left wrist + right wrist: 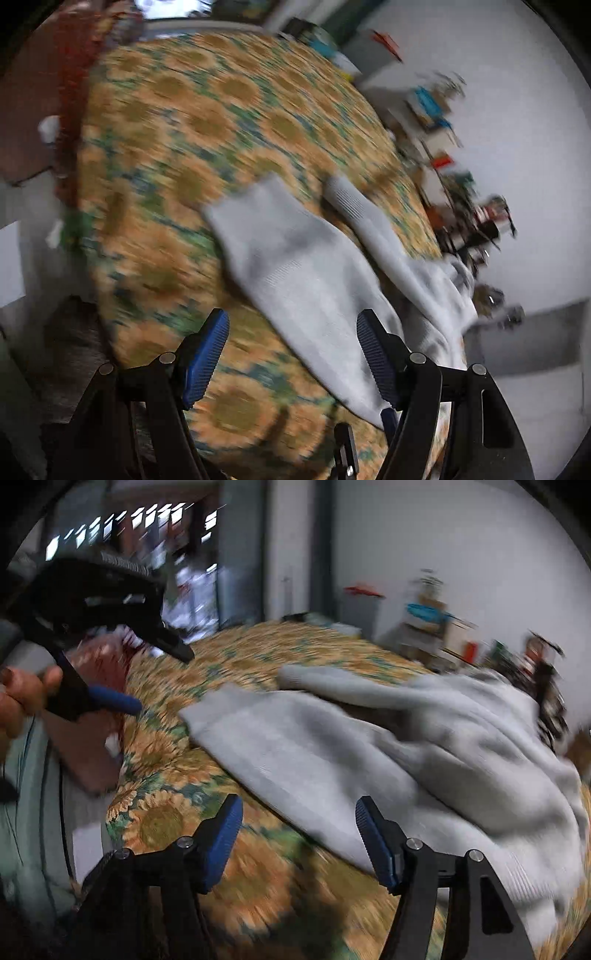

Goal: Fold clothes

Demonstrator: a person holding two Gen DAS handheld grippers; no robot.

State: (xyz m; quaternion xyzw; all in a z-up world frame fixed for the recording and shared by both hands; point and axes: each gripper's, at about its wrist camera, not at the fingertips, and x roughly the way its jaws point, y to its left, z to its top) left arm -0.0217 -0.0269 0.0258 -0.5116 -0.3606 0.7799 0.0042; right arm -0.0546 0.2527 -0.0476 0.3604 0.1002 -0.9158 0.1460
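A light grey sweater (pixel 295 266) lies spread on a bed with a sunflower-print cover (pixel 184 129), one sleeve (pixel 354 206) stretched beside the body. My left gripper (pixel 291 314) hovers open above the sweater's near edge, its right finger over the cloth and nothing pinched. In the right wrist view the same sweater (pixel 332 746) lies rumpled toward the right of the bed cover (pixel 258 646). My right gripper (pixel 298 800) is open over its near edge, with no cloth between the pads. The left gripper (pixel 160 679) shows at upper left, held by a hand (pixel 22 694). Both views are motion-blurred.
Cluttered shelves of books and small items (pixel 443 122) stand along the white wall beyond the bed's right side, seen too as clutter (pixel 432 616). A red-brown cloth (pixel 74 74) lies at the bed's far left. A person's pale green shirt (pixel 22 794) fills the left edge.
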